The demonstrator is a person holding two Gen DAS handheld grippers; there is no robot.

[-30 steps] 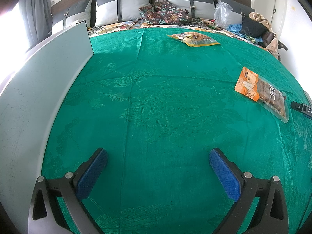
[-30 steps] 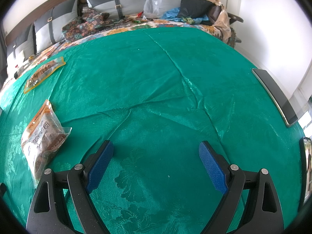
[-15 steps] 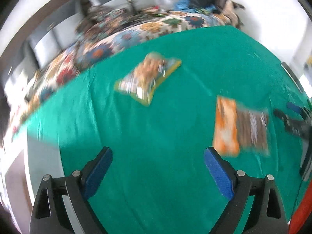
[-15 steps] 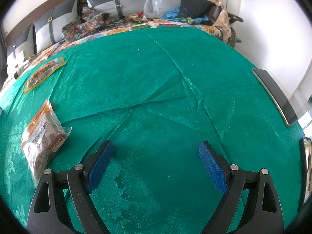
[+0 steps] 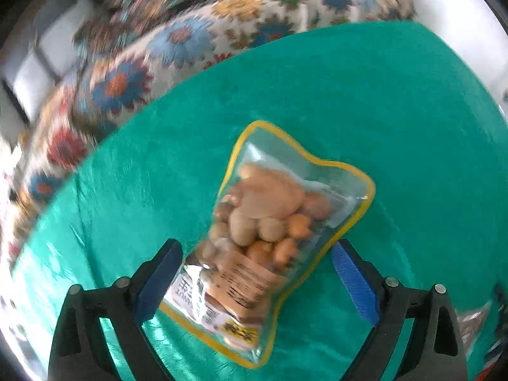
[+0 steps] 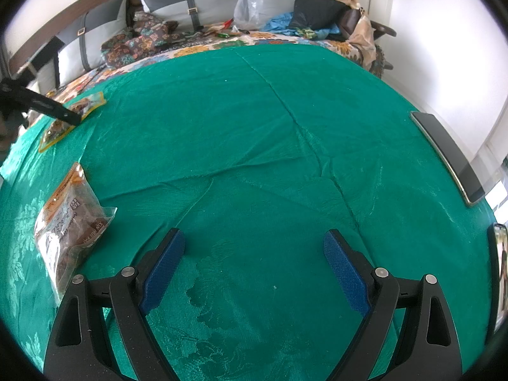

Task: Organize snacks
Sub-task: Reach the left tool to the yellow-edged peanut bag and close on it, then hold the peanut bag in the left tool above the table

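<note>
A clear yellow-edged snack bag [image 5: 270, 222] full of round tan snacks lies on the green bedspread [image 5: 397, 127]. My left gripper [image 5: 254, 273] is open, its jaws on either side of the bag's near end, not closed on it. My right gripper [image 6: 252, 266] is open and empty over bare green cloth. In the right wrist view the same yellow-edged bag [image 6: 71, 117] lies far left with the left gripper's black arm [image 6: 38, 104] over it. An orange and clear bag of brown snacks [image 6: 68, 225] lies to the left of my right gripper.
A floral quilt [image 5: 143, 63] borders the green cloth at the far side. Grey pillows [image 6: 187, 3], a plastic bag [image 6: 250, 3] and clothes [image 6: 320, 12] lie at the headboard. A dark flat panel [image 6: 447, 155] lies at the bed's right edge.
My left gripper has swung across the bed to the yellow-edged bag, which now sits between its open jaws. The right gripper has not moved.
</note>
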